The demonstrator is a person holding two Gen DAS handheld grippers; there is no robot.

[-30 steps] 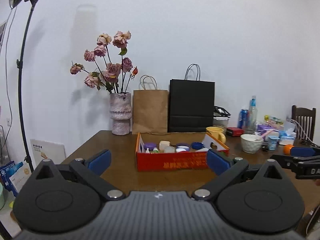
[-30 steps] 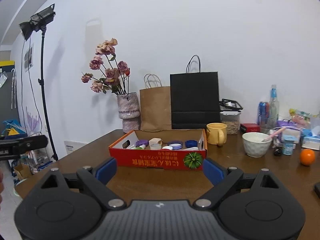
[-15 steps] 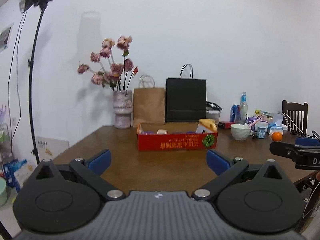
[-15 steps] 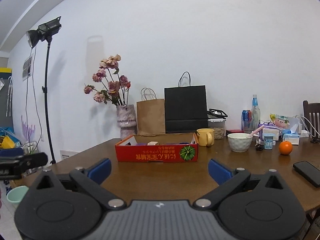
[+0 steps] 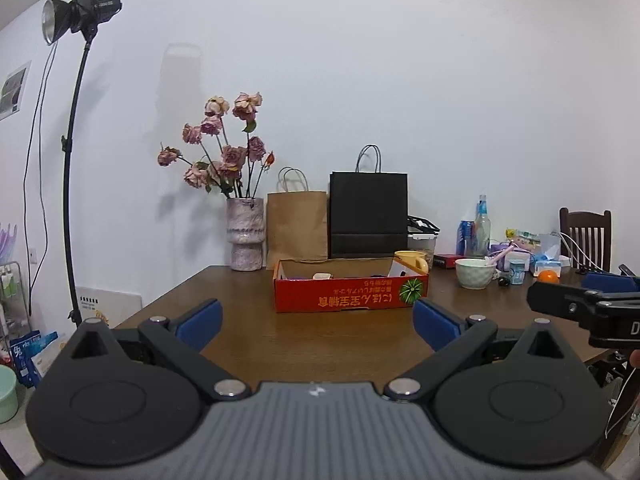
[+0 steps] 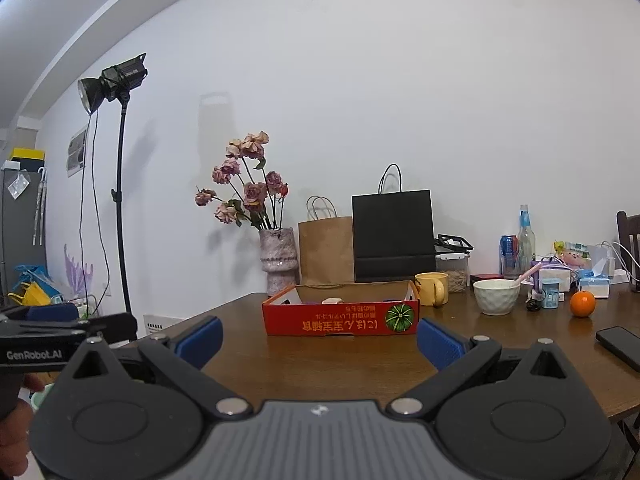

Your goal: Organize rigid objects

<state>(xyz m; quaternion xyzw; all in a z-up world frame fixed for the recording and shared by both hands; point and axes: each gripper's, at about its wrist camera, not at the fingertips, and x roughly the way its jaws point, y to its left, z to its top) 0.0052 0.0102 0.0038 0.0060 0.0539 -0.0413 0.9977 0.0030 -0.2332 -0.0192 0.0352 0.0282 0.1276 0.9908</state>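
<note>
Since you're hanging well back from the surface (image 6: 360, 364), red box (image 6: 340, 318) at 12 o'clock, both the left gripper (image 5: 316, 320) and right gripper (image 6: 318, 338) have fingers spread wide, empty. Rushing in could shove the yellow mug (image 6: 431, 288) beside it.

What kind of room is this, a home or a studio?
Probably a home dining room, also used for filming. A wooden table carries a vase of dried roses, a yellow mug and a bowl, while a studio light on a stand stands beside it.
</note>
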